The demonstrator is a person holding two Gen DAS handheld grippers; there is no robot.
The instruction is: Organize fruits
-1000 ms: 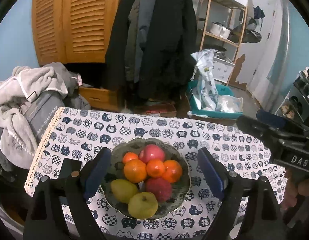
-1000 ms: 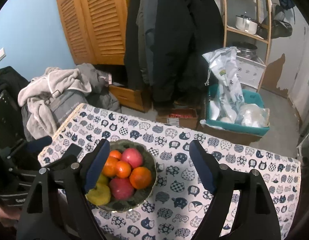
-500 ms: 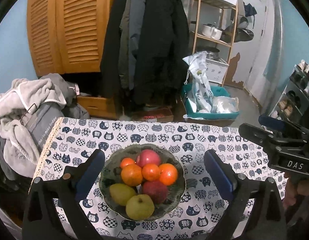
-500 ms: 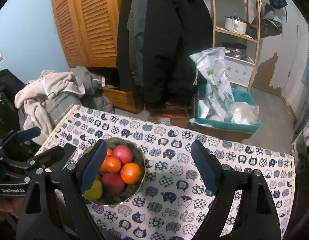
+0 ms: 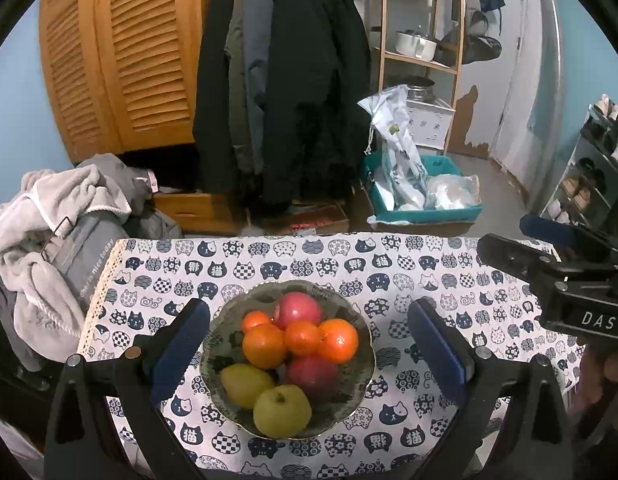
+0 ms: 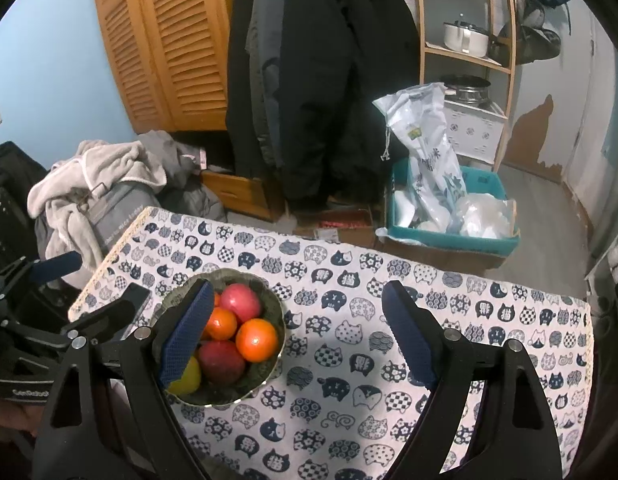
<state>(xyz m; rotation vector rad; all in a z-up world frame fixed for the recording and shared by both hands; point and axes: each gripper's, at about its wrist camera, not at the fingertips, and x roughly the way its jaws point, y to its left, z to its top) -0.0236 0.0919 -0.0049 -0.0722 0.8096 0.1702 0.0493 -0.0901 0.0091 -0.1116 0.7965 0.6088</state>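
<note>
The fruits [image 5: 297,354] lie together in 1 patterned bowl [image 5: 363,384] on the table [image 5: 389,276], which has a cloth with cat pictures. In the bowl are 4 oranges, 2 red apples and 2 yellow-green pears at the near rim. No fruit shows on the cloth outside the bowl.

The left tool [image 5: 309,354] is spread wide and holds nothing; it hangs above the bowl, and the bowl sits straight ahead between its 2 fingers. The right tool [image 6: 297,336] is also spread and empty. From it the bowl [image 6: 275,312] lies to the left, partly behind its left finger [image 6: 187,336], so the left tool seems nearer.

This scene fits fruits already gathered, and also fruits waiting to be sorted out of the bowl.
</note>
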